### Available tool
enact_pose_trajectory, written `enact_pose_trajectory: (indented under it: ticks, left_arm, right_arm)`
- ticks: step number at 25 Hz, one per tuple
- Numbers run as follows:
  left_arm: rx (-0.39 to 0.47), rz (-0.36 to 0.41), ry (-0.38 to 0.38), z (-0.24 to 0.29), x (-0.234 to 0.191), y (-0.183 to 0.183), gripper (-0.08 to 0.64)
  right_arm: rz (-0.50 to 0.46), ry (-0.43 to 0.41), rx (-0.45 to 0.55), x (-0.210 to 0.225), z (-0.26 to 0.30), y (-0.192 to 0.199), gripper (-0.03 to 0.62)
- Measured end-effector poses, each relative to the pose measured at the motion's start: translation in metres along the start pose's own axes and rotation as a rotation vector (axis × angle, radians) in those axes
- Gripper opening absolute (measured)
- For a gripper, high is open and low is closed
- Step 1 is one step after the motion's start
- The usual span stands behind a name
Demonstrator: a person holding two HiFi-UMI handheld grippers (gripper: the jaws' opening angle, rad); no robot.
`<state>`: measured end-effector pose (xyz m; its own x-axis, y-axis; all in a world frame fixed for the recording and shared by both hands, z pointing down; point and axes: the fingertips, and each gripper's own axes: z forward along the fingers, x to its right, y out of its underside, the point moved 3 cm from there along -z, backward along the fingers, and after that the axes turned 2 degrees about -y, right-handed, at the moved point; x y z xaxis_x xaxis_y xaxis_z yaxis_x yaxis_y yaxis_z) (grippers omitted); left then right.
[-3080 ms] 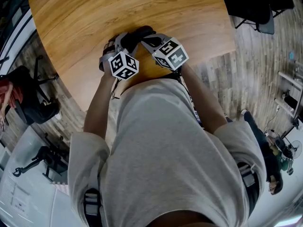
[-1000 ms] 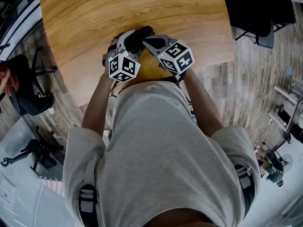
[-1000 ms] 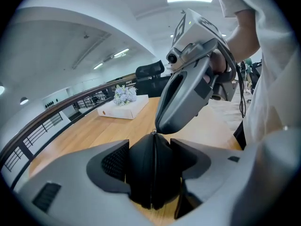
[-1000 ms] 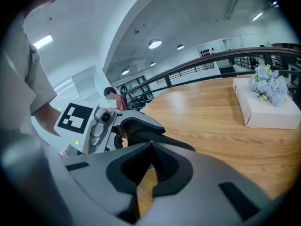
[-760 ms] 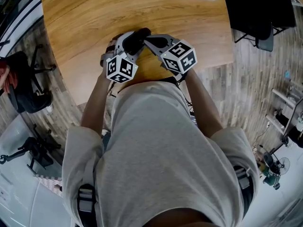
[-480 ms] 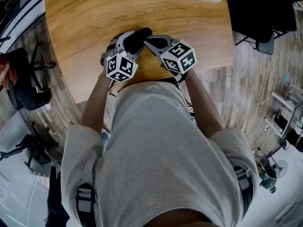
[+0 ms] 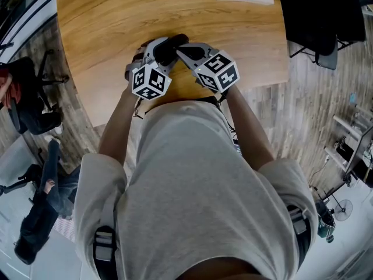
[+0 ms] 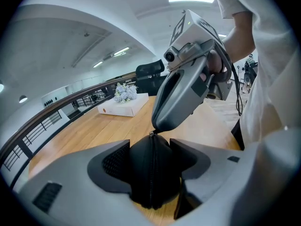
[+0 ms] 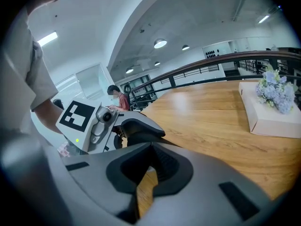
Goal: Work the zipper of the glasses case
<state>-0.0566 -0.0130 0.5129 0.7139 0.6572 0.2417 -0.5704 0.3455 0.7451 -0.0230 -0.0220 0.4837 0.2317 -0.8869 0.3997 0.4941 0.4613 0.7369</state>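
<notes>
Your left gripper [image 8: 151,150] has the black glasses case [image 8: 153,182] squarely between its fingers [image 8: 113,161], spread wide, a pad pressing on each side. The case stands end-on to that gripper's camera, and its zipper [image 8: 151,171] runs straight down the middle of the face you see. From above, the case sits over the near part of the wooden desk [image 7: 116,22], just in front of your body; I can't tell whether it rests on the wood.

Your right gripper [image 9: 150,149] comes in from the right, and its fingers are pinched fully together. In the left gripper view its tip meets the top end of the zipper line, right on the small metal zipper pull [image 8: 151,133]. The two grippers are nose to nose over the case.

Far across the desk, well apart from your work, lies a white box [image 9: 270,114] with pale flowers [image 9: 275,91] on top.
</notes>
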Motion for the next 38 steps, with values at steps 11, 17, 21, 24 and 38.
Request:
enact_pose_trajectory:
  ticks: [11, 17, 21, 24, 38]
  left_arm:
    - [-0.021, 0.018, -0.006, 0.002, -0.002, 0.001, 0.275]
    - [-0.042, 0.017, -0.011, 0.008, 0.000, 0.001, 0.275]
    - [-0.014, 0.014, -0.004, 0.008, 0.000, -0.004, 0.276]
    - [0.053, 0.024, 0.003, 0.000, -0.002, -0.011, 0.276]
    - [0.073, 0.010, 0.041, -0.020, 0.001, -0.017, 0.273]
  right_arm:
    - [-0.049, 0.039, -0.033, -0.002, 0.010, 0.005, 0.026]
    - [-0.065, 0.003, -0.047, -0.014, 0.013, 0.006, 0.026]
    - [-0.006, -0.018, -0.007, -0.012, 0.007, 0.004, 0.026]
    - [0.085, -0.066, 0.062, -0.008, -0.002, -0.001, 0.026]
    - [0.222, -0.159, 0.136, -0.006, -0.012, -0.002, 0.026]
